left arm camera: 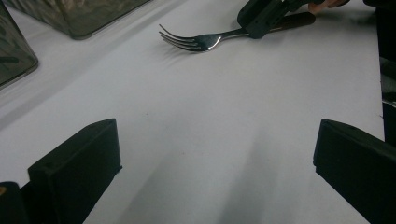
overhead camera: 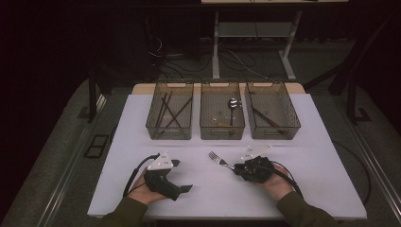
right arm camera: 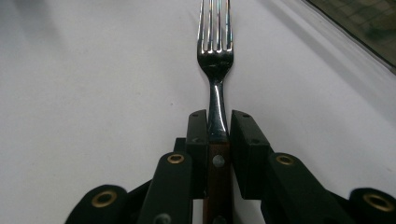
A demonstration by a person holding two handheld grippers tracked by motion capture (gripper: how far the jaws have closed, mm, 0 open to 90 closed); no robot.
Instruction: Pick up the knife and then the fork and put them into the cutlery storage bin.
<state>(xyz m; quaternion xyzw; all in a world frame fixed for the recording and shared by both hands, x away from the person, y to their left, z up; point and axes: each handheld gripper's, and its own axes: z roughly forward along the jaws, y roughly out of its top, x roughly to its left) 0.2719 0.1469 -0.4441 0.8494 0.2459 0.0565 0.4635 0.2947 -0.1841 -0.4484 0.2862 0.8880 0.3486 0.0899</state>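
- Right gripper view: right gripper (right arm camera: 218,128) pinches fork (right arm camera: 215,56) at its neck, handle between the jaws, tines pointing straight ahead (toward the bins (overhead camera: 222,134)).
- Left gripper (left arm camera: 217,158) spread, holding nothing, well apart.

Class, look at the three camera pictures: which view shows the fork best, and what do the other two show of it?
The right gripper view: the fork runs up the middle, tines and wooden handle sharp, jaws closed on its neck. The left gripper view shows it side-on, farther off, its handle in the right gripper. The high view shows it small on the table.
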